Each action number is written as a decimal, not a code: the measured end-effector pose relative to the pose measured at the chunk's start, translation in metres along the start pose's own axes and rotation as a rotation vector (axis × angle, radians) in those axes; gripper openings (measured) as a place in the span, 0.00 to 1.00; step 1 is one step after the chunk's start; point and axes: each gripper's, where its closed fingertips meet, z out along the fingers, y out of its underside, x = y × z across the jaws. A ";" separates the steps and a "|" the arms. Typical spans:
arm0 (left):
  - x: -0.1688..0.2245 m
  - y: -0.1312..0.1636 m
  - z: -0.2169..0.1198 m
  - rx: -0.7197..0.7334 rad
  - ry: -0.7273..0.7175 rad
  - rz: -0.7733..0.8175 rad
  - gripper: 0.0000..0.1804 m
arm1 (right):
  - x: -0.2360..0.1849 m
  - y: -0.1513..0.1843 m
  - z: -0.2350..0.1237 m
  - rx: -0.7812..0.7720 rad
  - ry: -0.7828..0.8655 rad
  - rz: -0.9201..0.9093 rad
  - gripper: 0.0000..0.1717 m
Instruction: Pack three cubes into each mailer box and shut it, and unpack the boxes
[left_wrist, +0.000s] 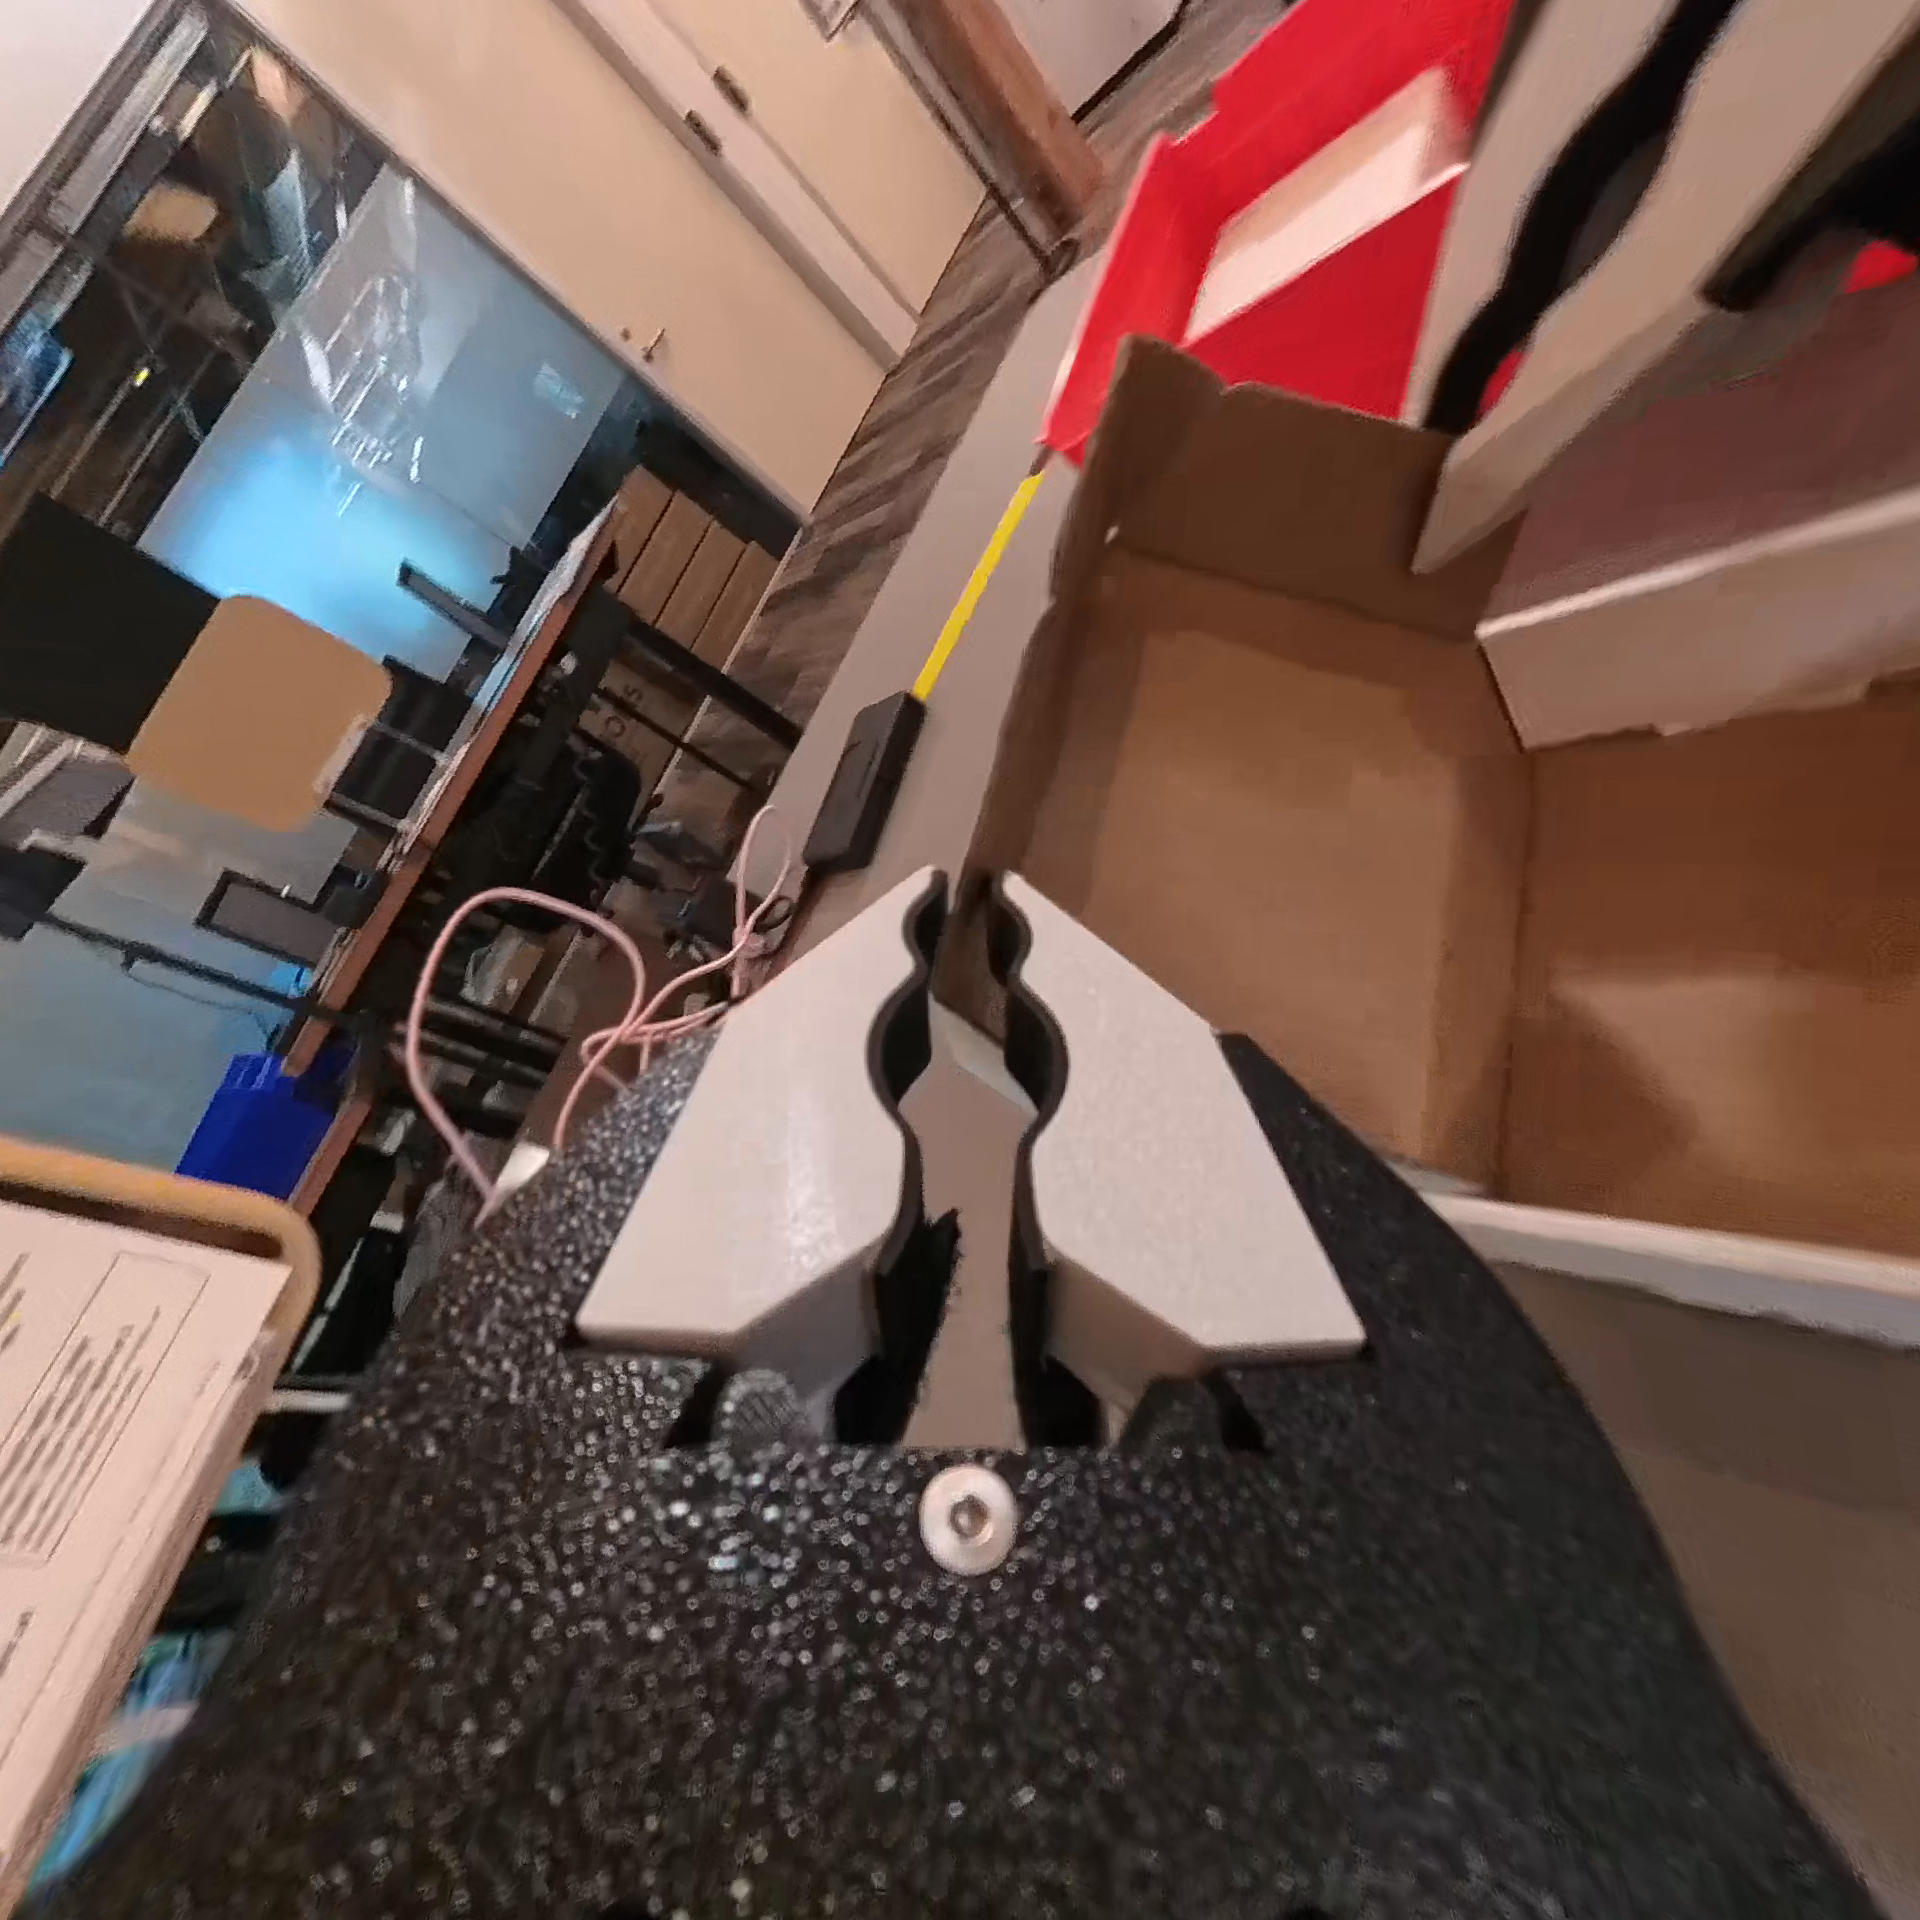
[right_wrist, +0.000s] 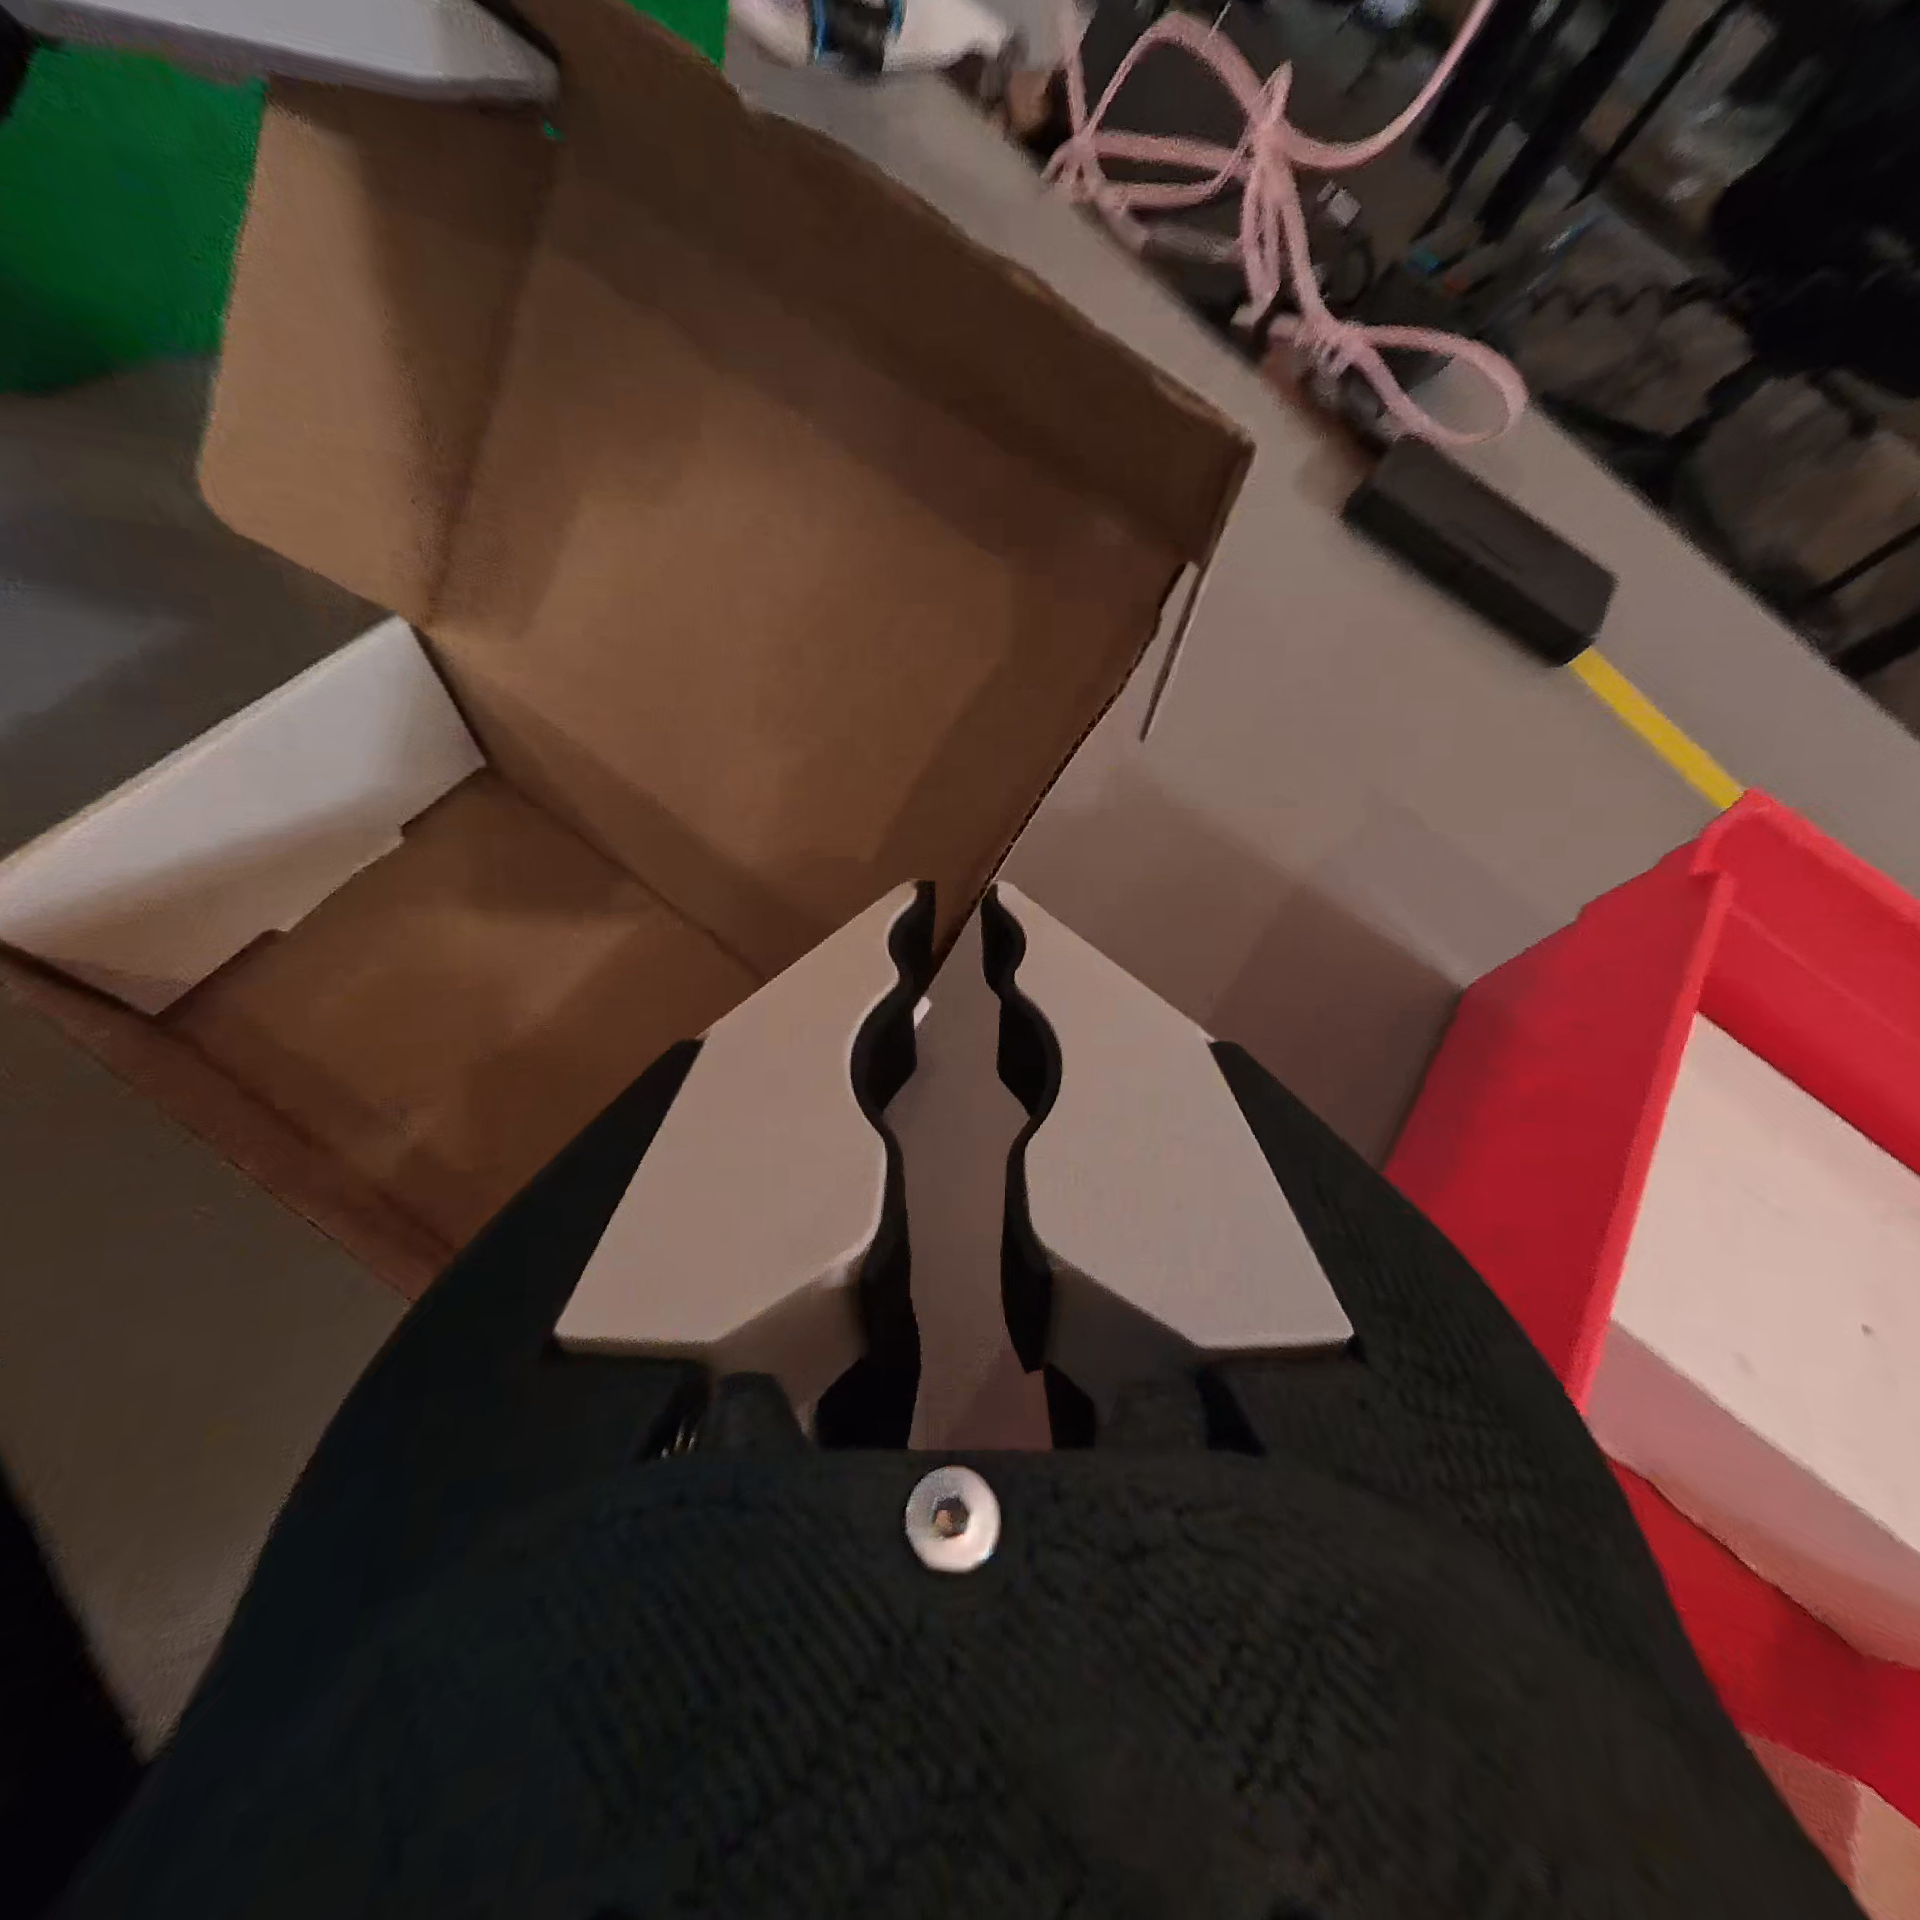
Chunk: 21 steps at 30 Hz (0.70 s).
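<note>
The mailer box (right_wrist: 727, 582) sits open on the grey table (right_wrist: 1299, 831), its brown cardboard inside bare and its white outer face showing along the walls. The lid stands up from the back of the box, and each gripper works on one of its side edges.

In the left wrist view, the left gripper (left_wrist: 974, 904) has its fingers nearly together around the thin edge of the lid panel (left_wrist: 1247, 790); the cardboard runs into the narrow slot between the tips, but the blur leaves it unclear whether both pads press on it. In the right wrist view, the right gripper (right_wrist: 958, 909) likewise has its fingers close together with the corrugated edge of the lid running down between the tips. The left pad seems to touch the board, while a thin gap shows on the right side, so a firm clamp cannot be confirmed.

A red bin (right_wrist: 1662, 1091) holding a white block (right_wrist: 1787, 1299) stands just beside the box on the right gripper's side, and also appears beyond the box in the left view (left_wrist: 1299, 260). A black adapter (right_wrist: 1475, 551) with a yellow strip (right_wrist: 1652, 727) lies near the table's edge, with pink cables (right_wrist: 1299, 208) looped behind it. A green object (right_wrist: 114, 218) sits beyond the box
</note>
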 end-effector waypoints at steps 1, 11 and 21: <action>-0.008 0.002 0.001 -0.009 -0.023 -0.024 0.03 | 0.002 -0.006 0.005 0.048 0.033 0.005 0.04; -0.027 0.037 -0.040 -0.023 -0.133 -0.581 0.66 | -0.001 -0.021 0.035 0.233 0.156 0.004 0.02; 0.039 0.052 -0.059 0.028 0.122 -0.948 0.31 | -0.014 -0.012 0.027 0.256 0.073 0.034 0.05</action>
